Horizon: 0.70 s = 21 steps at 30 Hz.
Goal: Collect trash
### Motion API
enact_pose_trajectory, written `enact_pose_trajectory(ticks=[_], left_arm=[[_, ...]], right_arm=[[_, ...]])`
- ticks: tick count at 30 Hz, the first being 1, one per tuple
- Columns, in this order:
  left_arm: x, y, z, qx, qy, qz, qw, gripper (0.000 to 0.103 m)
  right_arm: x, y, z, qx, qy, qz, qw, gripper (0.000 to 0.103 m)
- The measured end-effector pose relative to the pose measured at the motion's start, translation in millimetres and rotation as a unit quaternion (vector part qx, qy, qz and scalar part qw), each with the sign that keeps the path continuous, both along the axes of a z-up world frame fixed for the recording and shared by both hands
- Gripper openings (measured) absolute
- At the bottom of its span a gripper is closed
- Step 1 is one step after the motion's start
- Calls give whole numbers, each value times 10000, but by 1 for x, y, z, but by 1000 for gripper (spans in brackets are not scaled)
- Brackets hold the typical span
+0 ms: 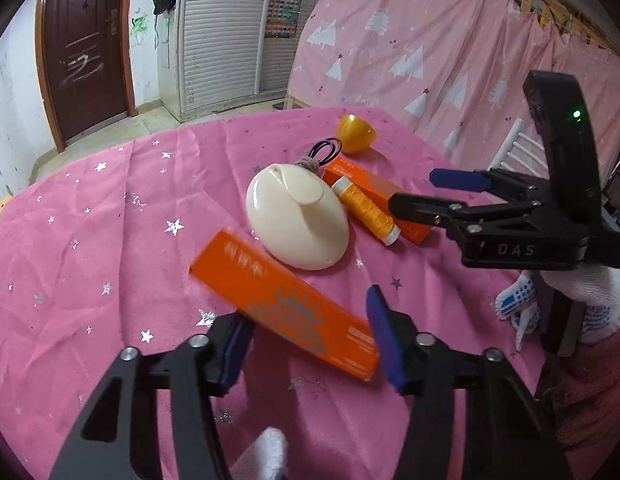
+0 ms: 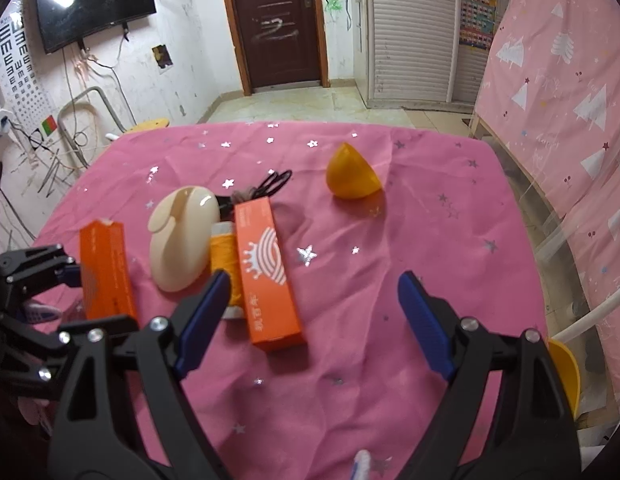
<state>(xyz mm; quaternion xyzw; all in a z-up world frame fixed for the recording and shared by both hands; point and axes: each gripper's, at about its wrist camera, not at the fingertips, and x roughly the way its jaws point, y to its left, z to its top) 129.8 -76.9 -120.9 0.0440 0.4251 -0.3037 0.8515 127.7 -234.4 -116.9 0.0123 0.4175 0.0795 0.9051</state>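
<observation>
My left gripper (image 1: 307,340) is shut on a long orange box (image 1: 285,304), which lies slantwise between its blue pads and looks blurred. From the right wrist the same box (image 2: 105,272) sits in the left gripper (image 2: 89,300) at the left edge. My right gripper (image 2: 314,280) stands open above the pink cloth, just right of a second orange box (image 2: 269,276). That gripper (image 1: 414,189) hangs over this second box (image 1: 410,232) with nothing between its fingers. A yellow thread spool (image 2: 225,264), a cream oval shell (image 2: 181,236), black hair ties (image 2: 275,180) and an orange half-shell (image 2: 352,176) lie further back.
The table wears a pink starred cloth (image 2: 390,240). A yellow tub (image 2: 566,372) sits below the table's right edge beside a white chair (image 1: 514,148). Pink curtains hang along the right. A white-gloved hand (image 1: 582,296) holds the right gripper.
</observation>
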Motion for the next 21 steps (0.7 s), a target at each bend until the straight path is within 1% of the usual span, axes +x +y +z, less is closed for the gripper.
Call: enact_pose_trajectory(ticks=[2,5,8,9,10,11,12,13,14,16,18,19,21], left_arm=[[0,1,0,-54,-28,10,10000,34],[-4,6,4,-194,-177,85,9996,29],[-9,10,10,-322,-339,133,9988,27],[-10,10,10,-322,-382,135,9987,27],[-10,10,10,-306,-407,146,9986,25],[-11,10,11,-273,-441,165,9985,24],[-12,10,11,-257,-467,183,9984,24],[-13,10,12,-253,-496,211,9982,22],[-13,11,13,-265,-502,237,9981,22],[-12,14,13,-312,-458,259,9981,22],[-12,18,13,-344,-442,318,9979,22],[-13,20,14,-358,-446,327,9978,22],[-14,23,15,-373,-467,369,9975,22]], right_arm=[[2,0,0,4,27,1,10000,82],[3,0,-1,0,52,2,10000,82],[5,-1,-2,-19,86,-20,10000,81],[5,1,-3,-91,104,-15,9999,77],[5,4,-4,-209,108,0,9997,64],[6,8,-6,-460,131,6,9989,55],[6,12,-7,-614,150,20,9980,50],[6,16,-8,-783,144,55,9968,40],[6,20,-8,-934,129,90,9955,37],[3,30,-9,-1265,55,155,9918,34],[1,34,-9,-1406,6,129,9900,28],[0,33,-7,-1388,-46,95,9903,24],[-3,28,-3,-1149,-95,73,9933,22]])
